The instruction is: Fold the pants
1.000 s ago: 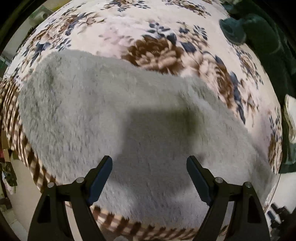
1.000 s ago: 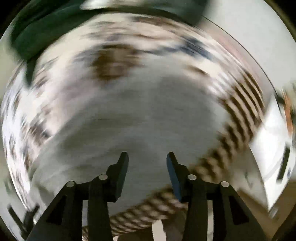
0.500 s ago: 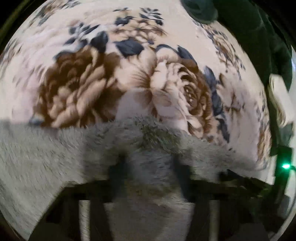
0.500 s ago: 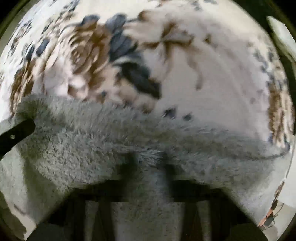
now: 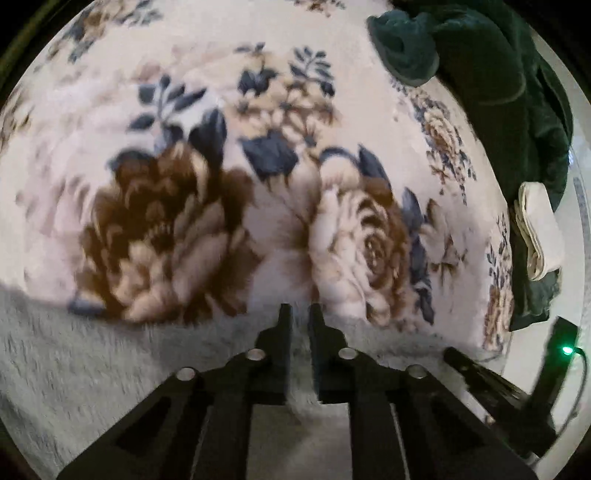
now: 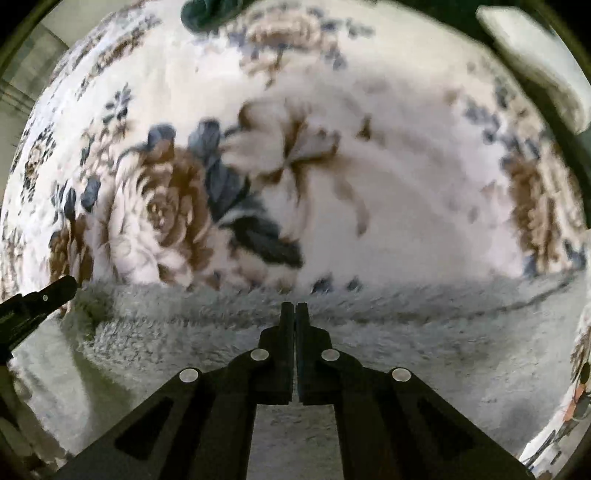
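Observation:
The grey fluffy pants (image 5: 92, 354) lie on a floral blanket (image 5: 258, 92) and fill the lower part of both views (image 6: 406, 332). My left gripper (image 5: 300, 314) is nearly closed, pinched on the far edge of the pants, with grey fleece showing in the narrow gap between its fingers. My right gripper (image 6: 295, 312) is fully closed at the same far edge of the pants, gripping the fleece. The left gripper shows at the left edge of the right wrist view (image 6: 33, 306), and the right gripper at the lower right of the left wrist view (image 5: 480, 376).
A dark green garment (image 5: 480, 74) lies at the far right of the blanket, with a folded cream cloth (image 5: 535, 229) on it. The green garment (image 6: 207, 11) and the cream cloth (image 6: 535, 59) also show at the top of the right wrist view.
Both grippers were open above the pants a second ago. They moved forward to the far edge of the pants and closed on it.

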`<state>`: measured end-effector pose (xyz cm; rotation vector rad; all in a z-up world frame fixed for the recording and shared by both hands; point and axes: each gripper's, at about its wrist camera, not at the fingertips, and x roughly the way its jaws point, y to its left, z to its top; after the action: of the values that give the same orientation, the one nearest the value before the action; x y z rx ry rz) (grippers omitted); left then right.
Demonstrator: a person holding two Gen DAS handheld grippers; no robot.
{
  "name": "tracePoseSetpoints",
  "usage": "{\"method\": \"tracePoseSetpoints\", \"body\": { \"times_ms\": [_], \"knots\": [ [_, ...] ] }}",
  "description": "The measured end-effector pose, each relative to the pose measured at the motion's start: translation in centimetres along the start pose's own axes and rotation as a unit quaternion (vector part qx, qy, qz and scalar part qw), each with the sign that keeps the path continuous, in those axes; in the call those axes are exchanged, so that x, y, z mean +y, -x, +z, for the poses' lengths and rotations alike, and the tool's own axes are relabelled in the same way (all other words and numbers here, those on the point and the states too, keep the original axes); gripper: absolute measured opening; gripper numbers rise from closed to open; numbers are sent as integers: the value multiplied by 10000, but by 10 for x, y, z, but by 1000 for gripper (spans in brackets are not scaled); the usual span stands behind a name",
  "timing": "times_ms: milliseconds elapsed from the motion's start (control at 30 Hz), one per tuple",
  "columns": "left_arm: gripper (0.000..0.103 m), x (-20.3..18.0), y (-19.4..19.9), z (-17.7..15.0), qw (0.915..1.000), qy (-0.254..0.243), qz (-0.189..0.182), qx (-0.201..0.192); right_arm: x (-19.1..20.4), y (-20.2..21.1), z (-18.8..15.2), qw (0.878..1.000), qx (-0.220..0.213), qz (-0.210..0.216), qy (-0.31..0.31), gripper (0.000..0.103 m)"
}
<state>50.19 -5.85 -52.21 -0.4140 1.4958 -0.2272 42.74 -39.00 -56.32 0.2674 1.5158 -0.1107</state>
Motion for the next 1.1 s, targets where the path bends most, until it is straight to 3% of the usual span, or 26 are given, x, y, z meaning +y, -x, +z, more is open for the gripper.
{"method": "tracePoseSetpoints", "body": {
  "times_ms": [33, 67, 100, 133, 167, 233, 300, 333, 367, 400, 433, 567, 633, 767, 800, 833, 867, 900, 933, 1000, 1100],
  "knots": [
    [29, -2, 1, -5, 9999, 50, -61, 105, -1, -2, 0, 9999, 126, 76, 16, 5],
    [49, -2, 0, -10, 9998, 71, -98, 157, -2, -2, -2, 9998, 169, 102, 19, 19],
    [58, -4, -3, -18, 9996, 76, -140, 236, -1, -2, -3, 9998, 176, 123, 45, 41],
    [64, -5, -7, -22, 9995, 56, -121, 273, 0, -3, -5, 9996, 196, 175, 108, 50],
    [64, -7, -15, -28, 9994, 7, 12, 352, 4, -7, -9, 9993, 275, 198, 185, 55],
    [62, -9, -28, -35, 9991, -94, 109, 393, 15, -20, -17, 9979, 500, 147, 386, 55],
    [53, -18, -38, -39, 9981, -493, 325, 196, 32, -36, -24, 9943, 650, -191, 820, 53],
    [34, -22, -40, -39, 9963, -708, 469, 92, 37, -39, -27, 9930, 575, -360, 971, 47],
    [24, -23, -42, -39, 9948, -859, 555, 21, 41, -40, -29, 9922, 452, -512, 1040, 21],
    [20, -22, -41, -37, 9941, -915, 578, -50, 43, -40, -29, 9920, 377, -631, 1025, 9],
    [11, -18, -39, -34, 9942, -900, 581, -108, 44, -37, -28, 9926, 280, -693, 957, 8],
    [7, -6, -35, -17, 9953, -771, 551, -215, 44, -11, -14, 9955, -415, -721, 459, 0],
    [7, -2, -33, -10, 9961, -700, 516, -171, 36, -7, -5, 9970, -448, -586, 224, 0],
    [14, -10, -16, -12, 9968, -584, 542, -63, 2, -9, -5, 9994, 86, 297, -149, 3],
    [19, -13, -9, -17, 9972, -543, 520, -43, -14, 1, -14, 9989, 31, 380, -269, 16],
    [31, -16, -2, -24, 9973, -512, 529, -53, -36, 11, -26, 9983, -30, 381, -436, 28],
    [50, -20, 3, -29, 9973, -521, 519, -67, -57, 18, -38, 9970, -99, 412, -644, 50],
    [61, -26, 8, -36, 9971, -550, 514, -93, -84, 27, -52, 9941, -181, 438, -975, 61],
    [75, -32, 12, -43, 9968, -590, 532, -135, -116, 37, -70, 9889, -230, 406, -1412, 61],
    [76, -44, 17, -59, 9958, -694, 573, -186, -180, 52, -110, 9700, -311, 279, -2396, 61],
    [76, -61, 16, -82, 9950, -775, 614, -116, -282, 68, -182, 9131, -455, 50, -4053, 61]
  ]
}}
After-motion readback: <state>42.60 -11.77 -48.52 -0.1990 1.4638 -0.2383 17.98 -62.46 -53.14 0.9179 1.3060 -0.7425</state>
